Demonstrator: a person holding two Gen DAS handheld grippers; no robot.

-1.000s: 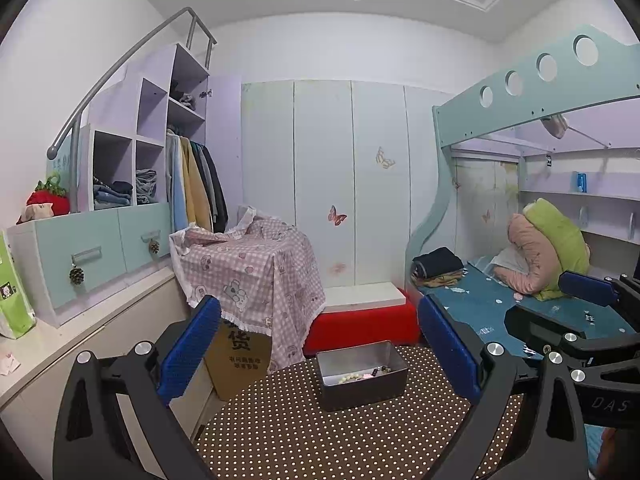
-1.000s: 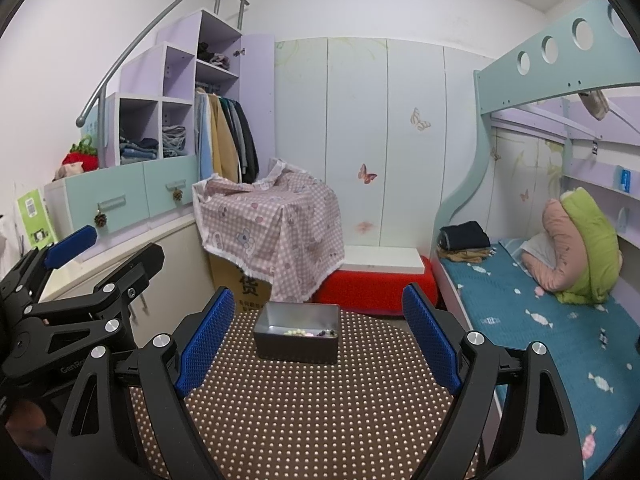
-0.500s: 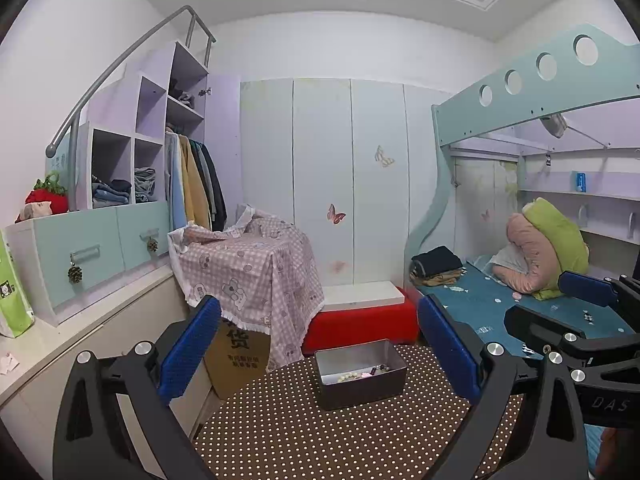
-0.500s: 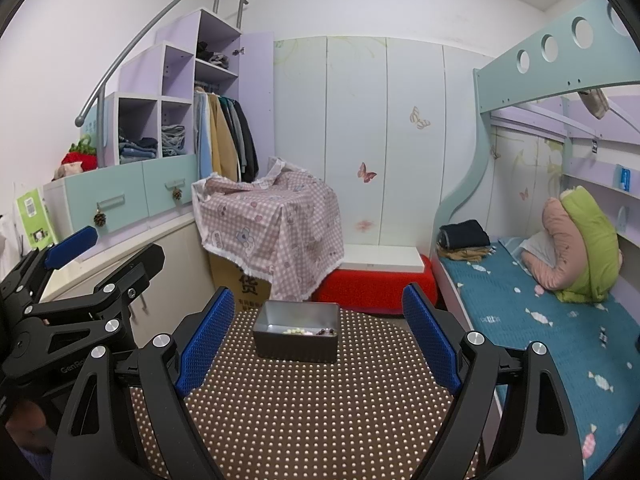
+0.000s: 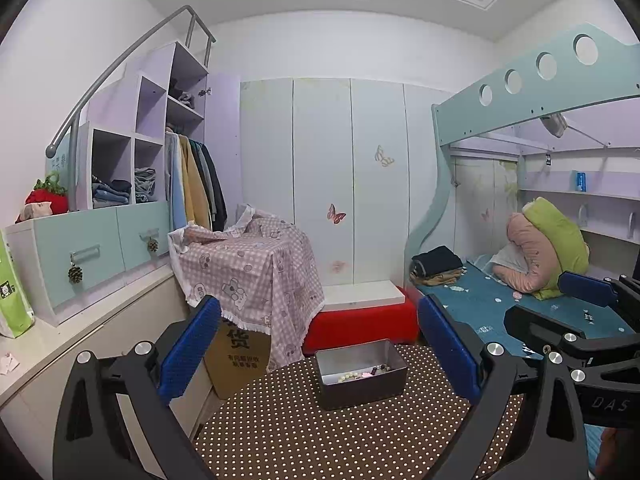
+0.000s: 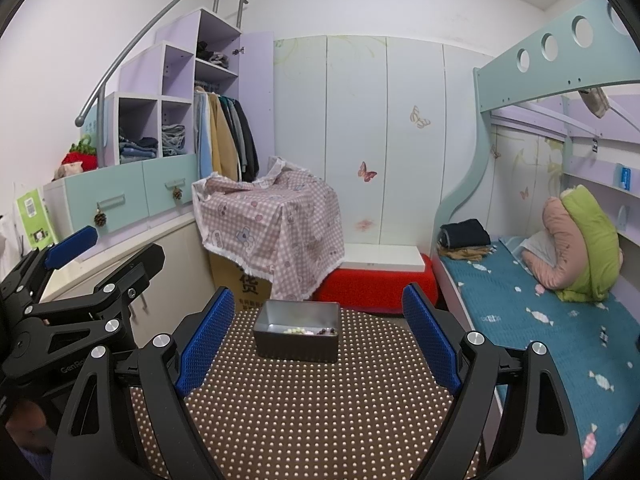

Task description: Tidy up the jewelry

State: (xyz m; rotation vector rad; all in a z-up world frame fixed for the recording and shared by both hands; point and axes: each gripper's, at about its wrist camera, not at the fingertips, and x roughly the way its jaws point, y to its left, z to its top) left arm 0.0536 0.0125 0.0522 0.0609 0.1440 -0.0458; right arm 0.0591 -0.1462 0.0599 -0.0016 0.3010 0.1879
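Hardly anything has moved since a second ago: only the tin sits a touch lower in my left view, and both claws hang where they were. Behind everything stands the wardrobe (image 6: 384, 140), with the bed (image 6: 560, 320) to my right. Before me is the desk (image 6: 304, 408) in its brown dotted cover, and on it, near the far edge, the grey tin (image 6: 298, 346). My left claw (image 5: 320, 354) is spread wide with nothing between its blue pads, above the near part of the desk. My right claw (image 6: 316, 338) is spread just as wide and empty, the tin showing between its fingers but well beyond them. Inside the tin lies the jewelry (image 6: 308, 331), pale beads and darker ones, along its floor.
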